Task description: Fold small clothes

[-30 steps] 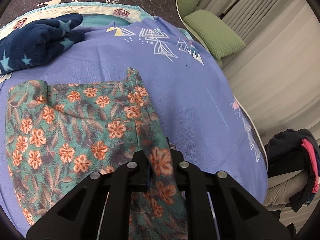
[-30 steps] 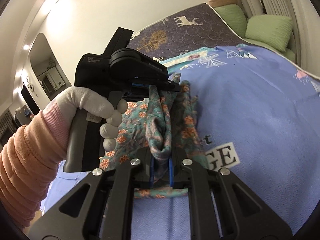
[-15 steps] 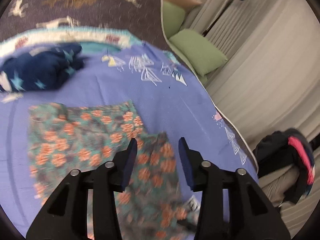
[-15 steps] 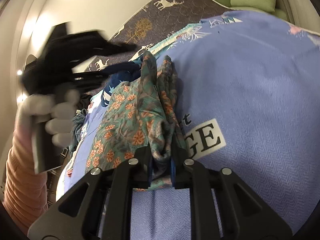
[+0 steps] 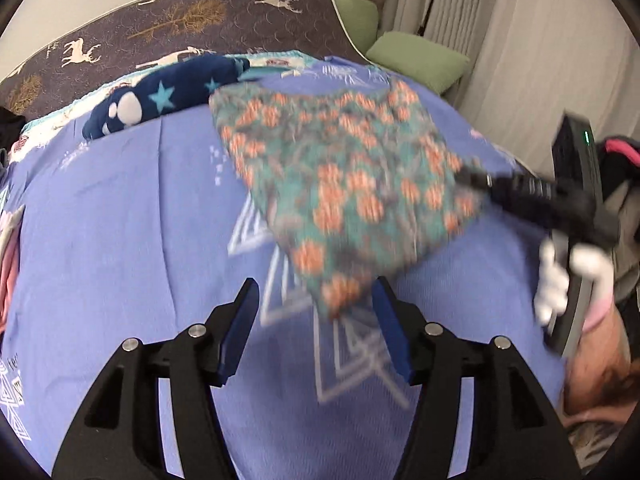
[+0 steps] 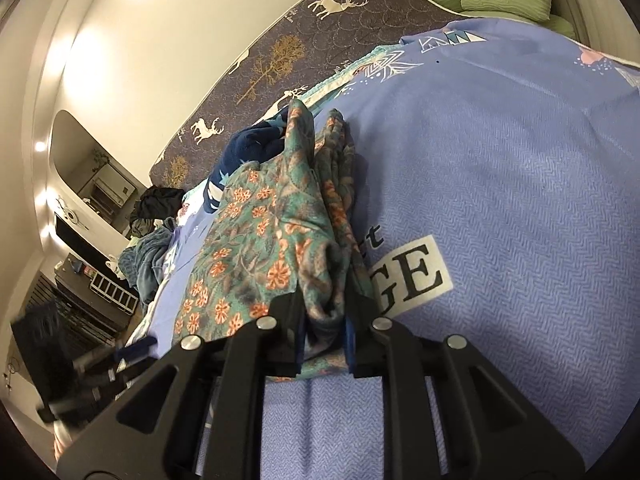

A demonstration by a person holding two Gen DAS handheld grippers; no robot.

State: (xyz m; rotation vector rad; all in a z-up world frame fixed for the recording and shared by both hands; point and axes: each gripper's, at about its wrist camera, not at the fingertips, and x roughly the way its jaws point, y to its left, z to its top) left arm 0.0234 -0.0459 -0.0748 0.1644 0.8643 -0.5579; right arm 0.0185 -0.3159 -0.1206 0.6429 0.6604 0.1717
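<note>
Left gripper (image 5: 314, 316) has let go: a second ago its jaws pinched a fold of the teal cotton garment with orange flower print (image 5: 344, 184); they have just been opening and now stand wide with nothing pressed between them, and the view has swung so the garment's nearest corner sits just ahead of the blue pads (image 5: 240, 320). Right gripper (image 6: 324, 320) unchanged in role: jaws nearly closed, clamped on a bunched edge of the same garment, cloth bulging up between the pads. My read: one fold has been laid down and released, right side is the anchor, and the left is free to go for the next edge; folding is partway, since the garment looks doubled over but loose and blurred in the left wrist view. Garment lies mid-way across the periwinkle-blue woven bedspread with white geometric print (image 5: 120, 208). Beyond the garment, touching its far-left corner or nearly so, a navy fleece item with light-blue stars (image 5: 168, 94). Further past the garment, a dark mattress cover with deer and tree print (image 5: 180, 28), then green cushions (image 5: 416, 62) and pale curtains (image 5: 520, 40). Right of the garment, a white-gloved hand (image 5: 568, 280) holds the other tool. Far left of the garment in the right wrist view, a dim room with shelving, details unclear.
</note>
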